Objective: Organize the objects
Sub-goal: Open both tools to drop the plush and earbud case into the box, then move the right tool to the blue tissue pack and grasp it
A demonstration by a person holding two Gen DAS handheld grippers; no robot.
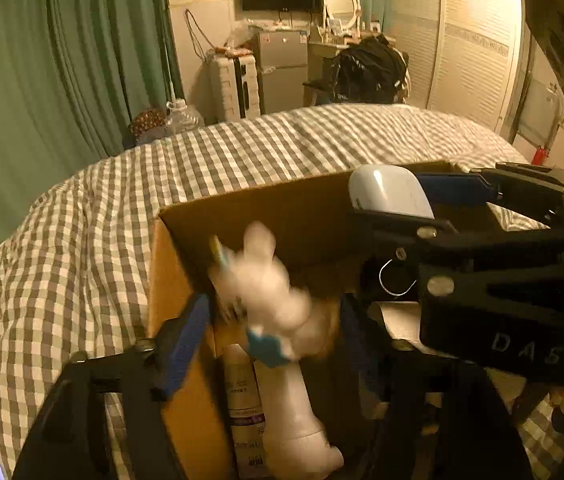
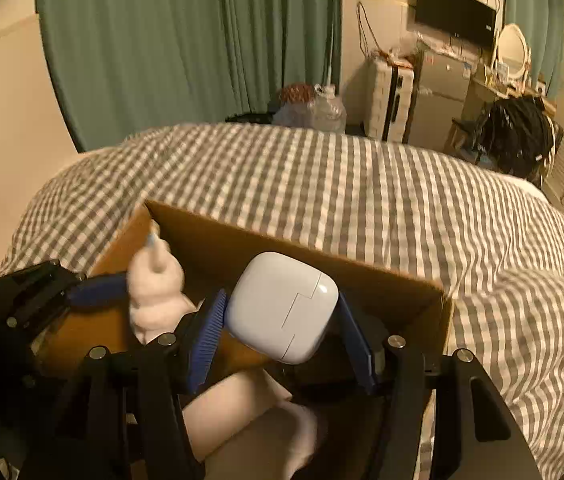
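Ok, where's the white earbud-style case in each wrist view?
Left wrist: white case at right of centre, seen side-on in the right gripper, above the cardboard box.
Right wrist: white case at lower centre, between that gripper's blue pads.
Shared landmark: the box's far wall, on the checked bedspread.
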